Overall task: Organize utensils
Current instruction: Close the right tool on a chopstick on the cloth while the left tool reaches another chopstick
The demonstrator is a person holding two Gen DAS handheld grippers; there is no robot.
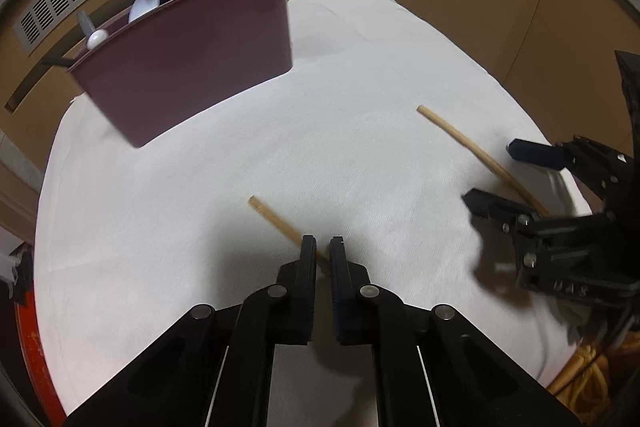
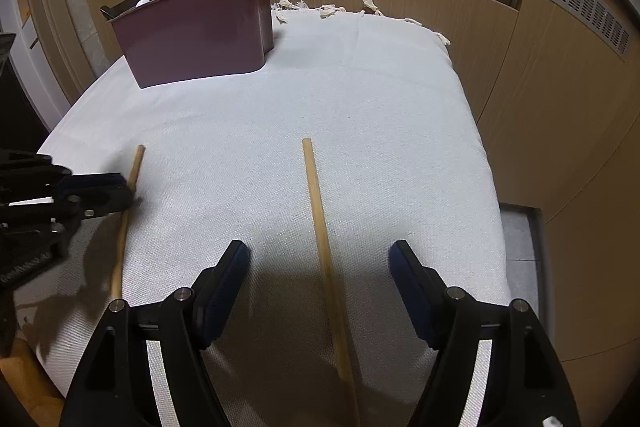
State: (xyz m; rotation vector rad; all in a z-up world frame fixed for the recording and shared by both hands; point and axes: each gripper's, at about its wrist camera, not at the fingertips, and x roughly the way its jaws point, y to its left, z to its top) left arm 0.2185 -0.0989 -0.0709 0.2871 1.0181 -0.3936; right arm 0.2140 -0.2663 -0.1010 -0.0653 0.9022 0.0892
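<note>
Chopsticks (image 2: 320, 223): four. Spoons (image 1: 144, 7): three. Holder (image 1: 192, 55): one.

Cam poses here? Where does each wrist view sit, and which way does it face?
Left wrist: on the left gripper, facing forward over the white cloth toward the maroon caddy; own fingers closed on a chopstick, right gripper at the right edge.
Right wrist: on the right gripper, same heading; open fingers straddle a second chopstick, left gripper at the left edge.
Shared: caddy, cloth, both chopsticks, vented wood panel.

black plastic grippers, silver pivot screws, dark blue ribbed pads on the fingers (image 2: 408, 283)
</note>
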